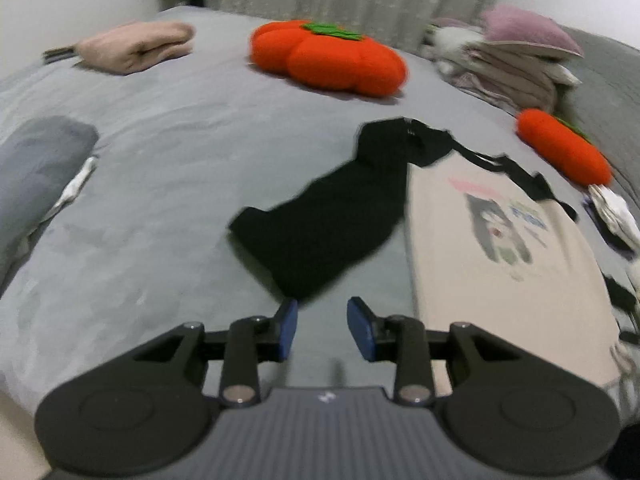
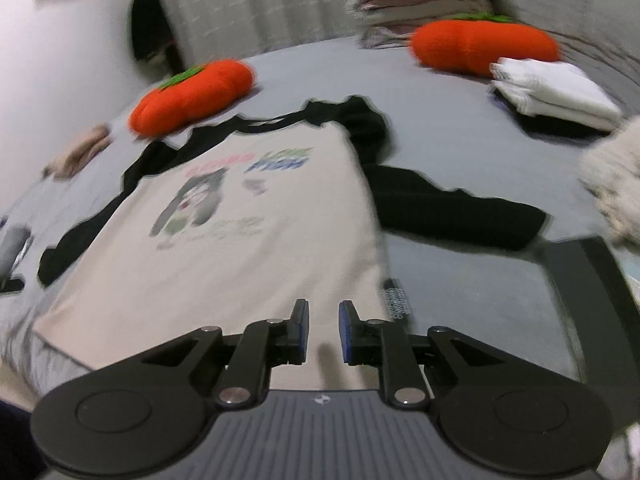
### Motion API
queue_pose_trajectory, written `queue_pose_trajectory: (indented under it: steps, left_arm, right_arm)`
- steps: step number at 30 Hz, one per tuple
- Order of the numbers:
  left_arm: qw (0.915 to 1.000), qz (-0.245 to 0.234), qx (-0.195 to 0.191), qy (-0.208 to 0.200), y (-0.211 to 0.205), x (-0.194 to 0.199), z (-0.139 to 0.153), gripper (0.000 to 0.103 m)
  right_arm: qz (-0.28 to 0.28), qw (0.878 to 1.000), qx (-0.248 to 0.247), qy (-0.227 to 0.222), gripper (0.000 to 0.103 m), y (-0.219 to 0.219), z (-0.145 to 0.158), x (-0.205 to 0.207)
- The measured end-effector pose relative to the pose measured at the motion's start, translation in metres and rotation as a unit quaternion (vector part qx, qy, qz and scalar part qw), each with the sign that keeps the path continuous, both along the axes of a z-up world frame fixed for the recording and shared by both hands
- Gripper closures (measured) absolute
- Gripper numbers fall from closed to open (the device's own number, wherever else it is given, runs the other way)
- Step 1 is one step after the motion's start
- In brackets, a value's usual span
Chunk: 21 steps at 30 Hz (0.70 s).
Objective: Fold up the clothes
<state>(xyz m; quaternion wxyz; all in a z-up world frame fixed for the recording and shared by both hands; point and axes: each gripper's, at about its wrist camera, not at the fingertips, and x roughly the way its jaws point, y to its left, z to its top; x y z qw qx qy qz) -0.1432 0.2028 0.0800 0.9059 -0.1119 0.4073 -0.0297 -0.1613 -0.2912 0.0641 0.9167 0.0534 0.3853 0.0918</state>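
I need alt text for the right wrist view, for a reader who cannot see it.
A cream T-shirt with black sleeves and a cartoon print lies flat on a grey bed, and the open right tongs hover over its near hem, holding nothing. Two orange pumpkin cushions and folded white cloth lie farther back.

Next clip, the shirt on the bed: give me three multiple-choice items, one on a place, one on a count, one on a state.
1. Where is the shirt lying?
A. flat on the grey bed
B. on the floor
C. on a hanger

2. How many orange pumpkin cushions are there?
A. one
B. two
C. four

3. The right gripper is:
A. shut on a sleeve
B. open, holding nothing
C. out of view

Answers:
1 A, it is spread out, print up.
2 B, the large cushion and the small cushion.
3 B, a gap shows between its fingers.
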Motion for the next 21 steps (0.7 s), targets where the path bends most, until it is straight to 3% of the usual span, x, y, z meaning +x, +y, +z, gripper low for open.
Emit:
queue_pose_trajectory:
  steps: [9,14,21]
  left_arm:
    - [0.9967,0.079,-0.006,0.016,0.029,0.034,-0.007,0.068]
    - [0.9959,0.088,0.005,0.017,0.031,0.051,-0.011,0.068]
    - [0.9952,0.094,-0.012,0.026,0.035,0.076,-0.018,0.070]
  right_arm:
    - [0.064,0.997,-0.043,0.023,0.086,0.049,-0.017,0.018]
    - [0.085,0.994,-0.059,0.020,0.086,0.069,-0.019,0.025]
    - [0.110,0.991,-0.073,0.009,0.086,0.098,-0.020,0.035]
